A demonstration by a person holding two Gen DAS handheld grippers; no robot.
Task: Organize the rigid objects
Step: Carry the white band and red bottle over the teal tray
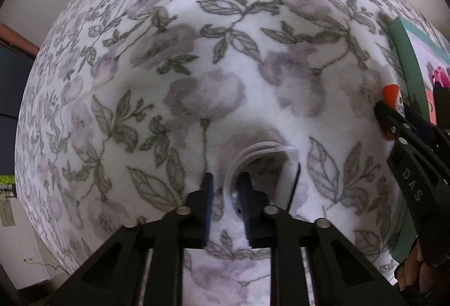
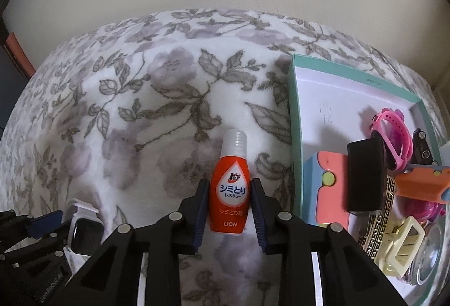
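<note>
Right gripper: jaws drawn in on either side of the orange stain-remover bottle, pads touching its flanks; it appears to be gripping the bottle.
Bottle axis: the long axis runs straight ahead along the fingers, clear cap away from the camera, base toward it, over the floral blanket.
Left gripper: jaws narrowed around one side of the white strap loop of a smartwatch; in the left wrist view the nearer strap seems pinched between the pads, so it looks closed on the watch.
Watch from the other side: in the right wrist view the dark screen and white band sit low at the left, just beside the left fingers.
Teal box: open, lying to the right of the bottle, near it but apart, already crowded with a pink band, a black block and a cream hair clip.
Deciding relation: the box lies to the right gripper's right, so the bottle likely travels sideways with its axis kept; the right hand is nearer.
Free space: the white floor toward the far left corner of the box.
</note>
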